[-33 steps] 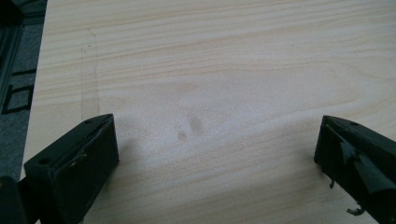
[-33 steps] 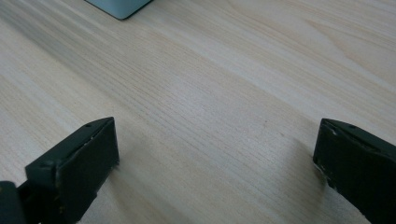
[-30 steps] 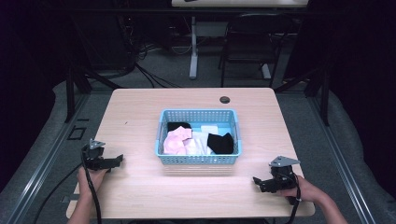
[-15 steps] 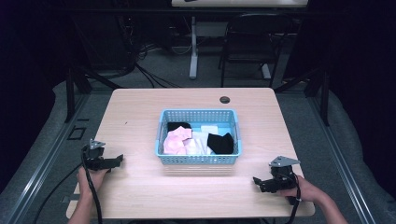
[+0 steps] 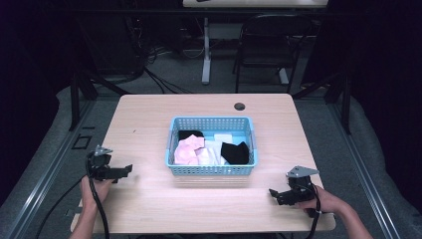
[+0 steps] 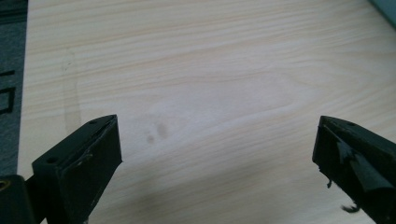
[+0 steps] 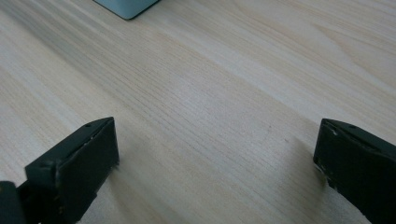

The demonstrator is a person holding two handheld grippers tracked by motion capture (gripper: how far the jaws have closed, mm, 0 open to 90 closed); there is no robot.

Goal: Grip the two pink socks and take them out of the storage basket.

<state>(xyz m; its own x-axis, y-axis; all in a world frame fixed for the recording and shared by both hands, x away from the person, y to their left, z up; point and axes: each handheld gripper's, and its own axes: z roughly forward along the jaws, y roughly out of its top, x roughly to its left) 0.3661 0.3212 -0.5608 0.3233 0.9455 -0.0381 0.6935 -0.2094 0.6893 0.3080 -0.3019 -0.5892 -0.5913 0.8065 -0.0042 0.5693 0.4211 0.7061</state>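
Observation:
A light blue plastic basket sits at the middle of the wooden table. It holds pink cloth, white cloth and black cloth. My left gripper rests low over the table's left front, held by a hand, its jaws wide apart over bare wood. Near the right front edge my right gripper is also open, with nothing between its jaws. A corner of the basket shows at the top of the right gripper view.
A small dark round grommet sits near the table's far edge. Beyond the table stand a dark chair, a table leg and floor cables. Cables trail from both grippers off the front edge.

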